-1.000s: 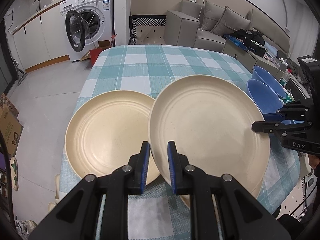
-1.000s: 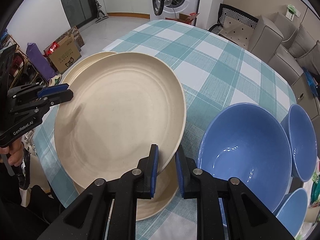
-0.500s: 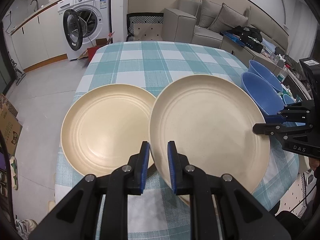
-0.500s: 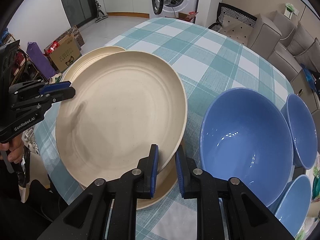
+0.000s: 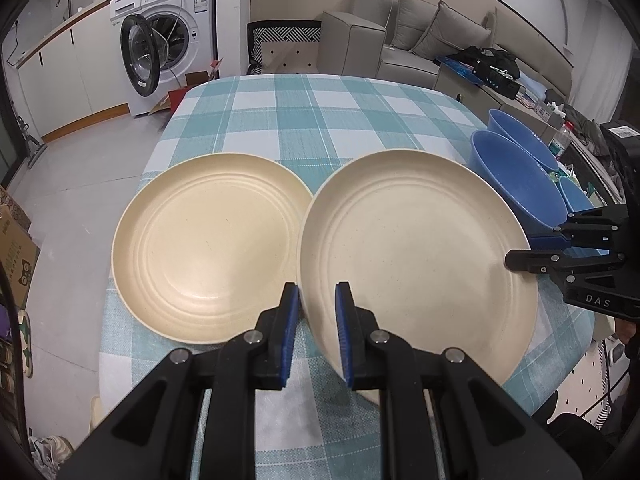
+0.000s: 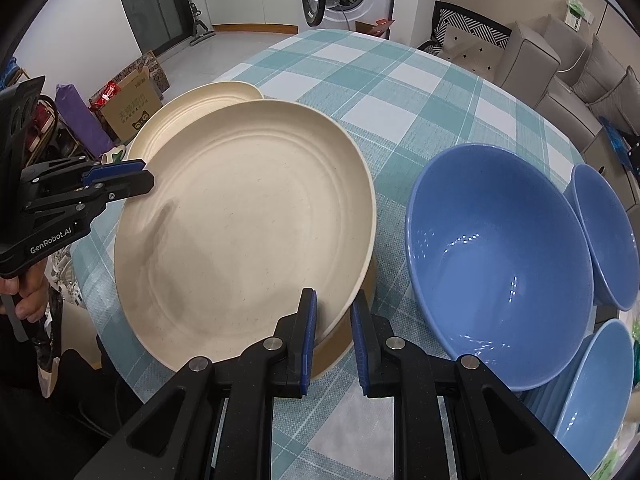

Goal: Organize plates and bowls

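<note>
A cream plate [image 5: 416, 256] [image 6: 244, 232] hangs tilted just above the checked table, gripped from both sides. My left gripper [image 5: 316, 320] [image 6: 140, 176] is shut on its near-left rim. My right gripper [image 6: 334, 320] [image 5: 532, 248] is shut on the opposite rim. Under the held plate lies another plate [image 6: 344, 344], mostly hidden. A third cream plate [image 5: 212, 248] [image 6: 200, 104] lies flat on the table to the left. Three blue bowls [image 6: 500, 260] [image 6: 604, 236] [image 6: 592, 392] stand to the right of the plates, the biggest one nearest them.
The teal checked tablecloth [image 5: 312, 120] lies bare beyond the plates. A washing machine [image 5: 168, 36] with its door open and a grey sofa [image 5: 420, 36] stand beyond the table. Cardboard boxes [image 6: 132, 100] sit on the floor to the left. A person's hand [image 6: 28, 292] holds the left gripper.
Both grippers stay shut on the same plate, which has shifted slightly. In the right wrist view the blue bowls now sit higher and look larger.
</note>
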Motion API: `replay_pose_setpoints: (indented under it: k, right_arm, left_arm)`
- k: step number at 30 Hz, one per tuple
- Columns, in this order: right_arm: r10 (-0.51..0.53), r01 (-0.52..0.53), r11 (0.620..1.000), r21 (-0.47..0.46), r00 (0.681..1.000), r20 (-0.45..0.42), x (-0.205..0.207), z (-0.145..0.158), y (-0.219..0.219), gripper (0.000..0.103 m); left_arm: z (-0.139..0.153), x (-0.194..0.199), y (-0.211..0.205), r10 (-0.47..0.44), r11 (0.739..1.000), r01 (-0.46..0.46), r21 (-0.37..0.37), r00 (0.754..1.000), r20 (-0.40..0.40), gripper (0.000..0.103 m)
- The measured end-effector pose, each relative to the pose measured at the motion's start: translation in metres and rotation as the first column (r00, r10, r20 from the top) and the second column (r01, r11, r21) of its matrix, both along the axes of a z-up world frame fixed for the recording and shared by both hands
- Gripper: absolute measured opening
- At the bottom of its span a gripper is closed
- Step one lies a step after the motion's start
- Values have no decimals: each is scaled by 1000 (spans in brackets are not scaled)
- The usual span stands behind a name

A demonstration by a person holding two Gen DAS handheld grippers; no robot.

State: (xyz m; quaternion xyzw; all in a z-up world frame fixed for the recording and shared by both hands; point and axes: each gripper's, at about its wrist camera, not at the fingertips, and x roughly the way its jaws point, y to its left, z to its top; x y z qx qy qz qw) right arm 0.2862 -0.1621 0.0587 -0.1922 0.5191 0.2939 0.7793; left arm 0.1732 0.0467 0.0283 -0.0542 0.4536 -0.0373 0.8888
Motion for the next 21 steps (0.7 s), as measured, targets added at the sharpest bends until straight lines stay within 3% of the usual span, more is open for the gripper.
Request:
replay_pose_setpoints:
  k: [21]
  right_arm:
    - [-14,14,998,-53,1000,2,-5,-16,-6,17]
  left_arm:
    - [-15,3,-16,-32,999,34,24,998,-47,16]
